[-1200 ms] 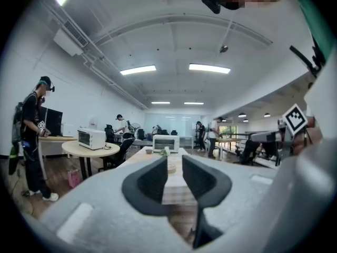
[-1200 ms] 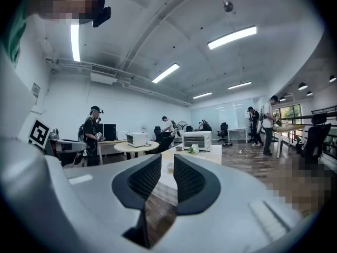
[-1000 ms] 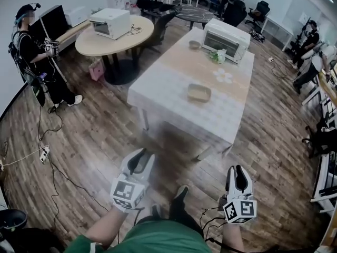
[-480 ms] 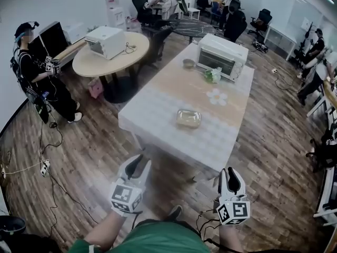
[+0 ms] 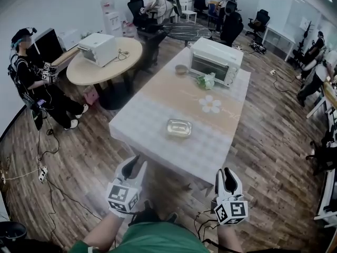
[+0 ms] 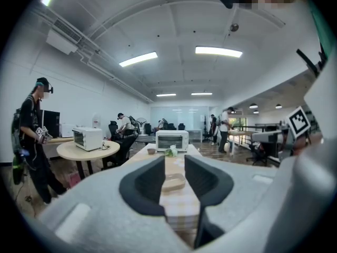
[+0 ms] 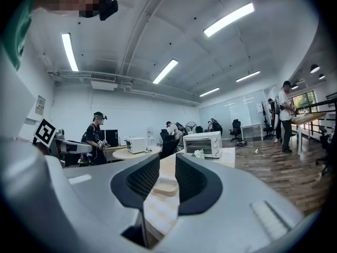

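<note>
Both grippers hang over the wooden floor (image 5: 73, 162), just short of the near edge of the table (image 5: 138, 126), and neither touches anything. The left gripper (image 5: 135, 166) has its jaws spread, with only air between them. The right gripper (image 5: 227, 177) is the same, parted and empty. Straight ahead is the dish (image 5: 179, 127), a shallow rectangular one sitting on the pale checked cloth near the middle of the table's near half. It lies well apart from both grippers and between their two lines, a little closer to the left one. In the left gripper view the dish (image 6: 174, 182) shows through the gap between the jaws, and in the right gripper view the dish (image 7: 166, 186) shows the same way. Only bare cloth lies between the near edge and the dish. Beyond it, on the tan band across the table, lies a white flower shape (image 5: 210, 104). Further on sit a green bundle (image 5: 205, 80) and a small bowl (image 5: 181, 69). Just behind them a toaster oven (image 5: 216, 61) stands at the far edge. Off to the left is a round table (image 5: 110, 67) carrying a white oven (image 5: 97, 49). Past that, a person (image 5: 31, 80) with a headset stands by the wall.
</note>
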The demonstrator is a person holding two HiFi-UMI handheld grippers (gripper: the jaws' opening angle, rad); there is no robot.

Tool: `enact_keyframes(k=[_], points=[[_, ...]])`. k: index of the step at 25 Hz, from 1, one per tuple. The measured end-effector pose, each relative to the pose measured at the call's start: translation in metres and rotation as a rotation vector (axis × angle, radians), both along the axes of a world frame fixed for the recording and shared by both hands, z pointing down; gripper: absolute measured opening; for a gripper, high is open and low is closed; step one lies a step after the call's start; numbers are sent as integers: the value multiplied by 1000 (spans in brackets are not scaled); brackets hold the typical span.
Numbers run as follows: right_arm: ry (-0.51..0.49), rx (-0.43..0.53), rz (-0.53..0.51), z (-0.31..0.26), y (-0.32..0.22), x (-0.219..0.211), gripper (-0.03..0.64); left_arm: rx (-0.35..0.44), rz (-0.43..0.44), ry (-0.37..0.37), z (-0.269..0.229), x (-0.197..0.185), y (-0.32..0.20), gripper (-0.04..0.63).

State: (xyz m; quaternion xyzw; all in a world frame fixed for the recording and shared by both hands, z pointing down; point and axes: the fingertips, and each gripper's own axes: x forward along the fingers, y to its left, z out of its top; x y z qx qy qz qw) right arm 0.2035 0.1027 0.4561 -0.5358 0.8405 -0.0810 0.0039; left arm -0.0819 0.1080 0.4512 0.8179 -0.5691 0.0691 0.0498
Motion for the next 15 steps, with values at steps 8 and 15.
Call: enact_keyframes(k=[8,15], points=[[8,-38,61,12,-43,2,77,-48,61,31,25,-1,-68,114],[-18,-69,174,13,-105,-7,77,-76,167,50,41,-17,-167,114]])
